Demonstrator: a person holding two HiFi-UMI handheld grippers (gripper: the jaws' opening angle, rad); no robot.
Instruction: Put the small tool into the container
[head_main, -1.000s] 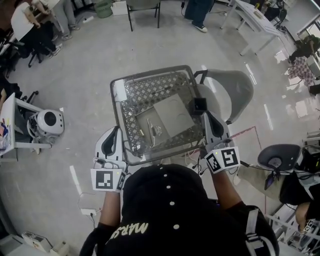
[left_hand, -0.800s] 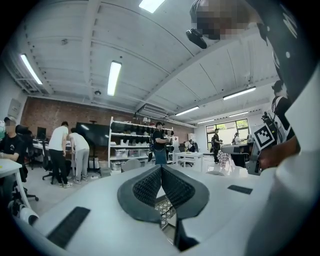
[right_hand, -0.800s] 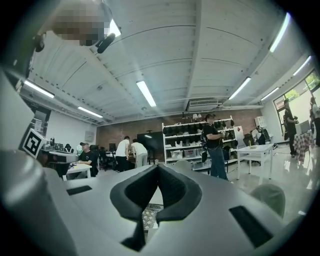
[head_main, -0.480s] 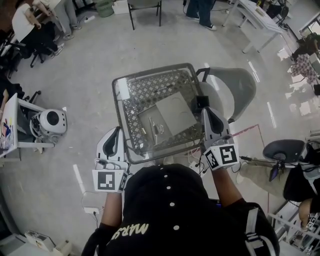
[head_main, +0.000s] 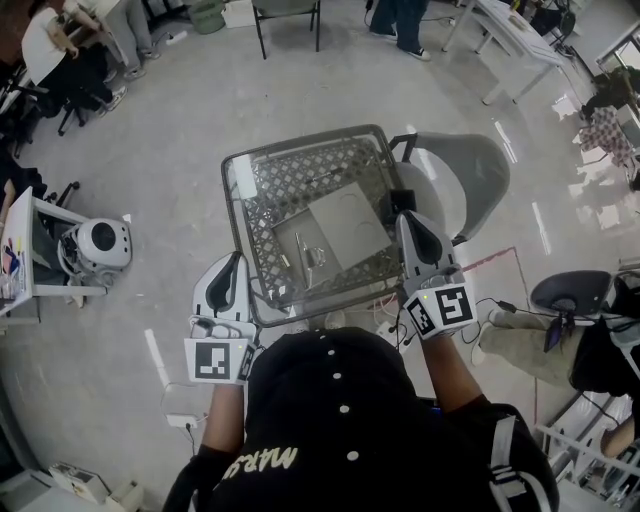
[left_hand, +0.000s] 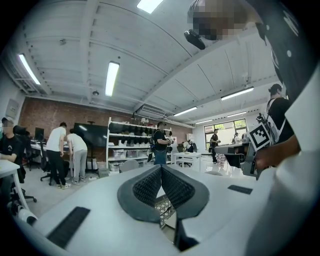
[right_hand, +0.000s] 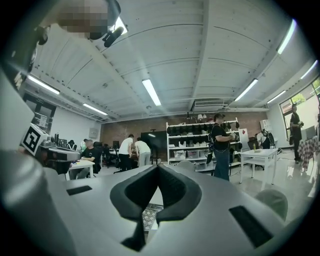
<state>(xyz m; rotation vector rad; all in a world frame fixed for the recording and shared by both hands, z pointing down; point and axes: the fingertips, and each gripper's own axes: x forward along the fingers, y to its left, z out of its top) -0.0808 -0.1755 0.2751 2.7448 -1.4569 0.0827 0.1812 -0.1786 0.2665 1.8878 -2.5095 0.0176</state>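
A glass-topped table (head_main: 240, 180) with a metal lattice under it stands in front of me in the head view. On it lie a flat grey square panel (head_main: 345, 225) and small thin metal tools (head_main: 314, 258) near its front edge. A small black box (head_main: 403, 199) sits at the table's right side. My right gripper (head_main: 405, 217) is shut and empty, its tip just short of the black box. My left gripper (head_main: 236, 259) is held off the table's front left corner, shut with nothing in it. In each gripper view the dark pads (left_hand: 145, 187) (right_hand: 172, 187) meet at the tip.
A grey chair (head_main: 470, 180) stands behind the table's right side. A white round device (head_main: 98, 245) sits on the floor at left, and a black stool (head_main: 565, 295) at right. Several people, desks and shelves stand around the room.
My right gripper has moved forward along the table's right edge, up to the black box. The left gripper has stayed where it was.
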